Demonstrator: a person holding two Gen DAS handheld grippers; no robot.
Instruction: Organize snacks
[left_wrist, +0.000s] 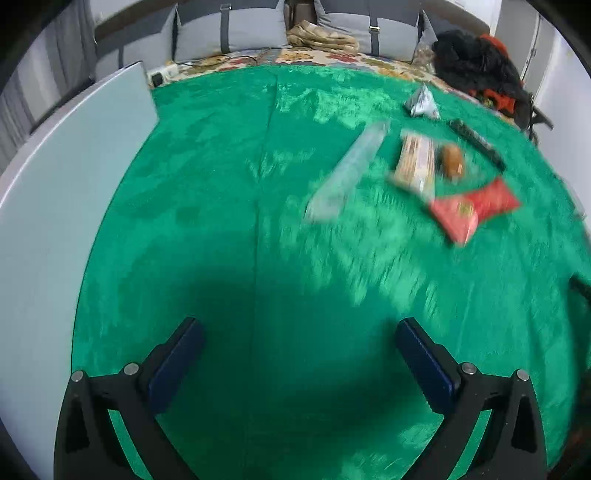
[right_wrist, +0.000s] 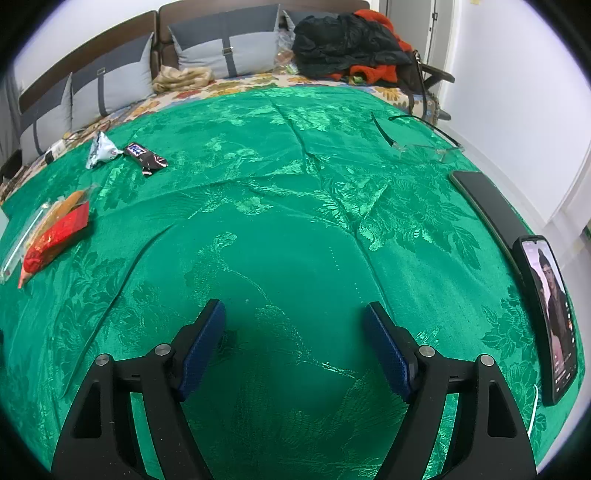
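Note:
Several snacks lie on the green cloth (left_wrist: 258, 221). In the blurred left wrist view a red packet (left_wrist: 472, 206), a tan wrapped bar (left_wrist: 415, 162), a small brown snack (left_wrist: 452, 159), a clear long packet (left_wrist: 347, 173), a silver pouch (left_wrist: 423, 101) and a dark bar (left_wrist: 476, 142) sit at the upper right. My left gripper (left_wrist: 299, 332) is open over bare cloth, well short of them. The right wrist view shows the red packet (right_wrist: 55, 236), silver pouch (right_wrist: 100, 149) and dark chocolate bar (right_wrist: 146, 157) far left. My right gripper (right_wrist: 295, 314) is open, nothing between its fingers.
A pale board (left_wrist: 55, 206) stands along the left edge. Two phones (right_wrist: 550, 317) (right_wrist: 487, 206) and clear glasses (right_wrist: 424, 146) lie at the right edge of the cloth. Cushions (right_wrist: 221, 48) and a heap of dark and red clothes (right_wrist: 351, 40) lie behind.

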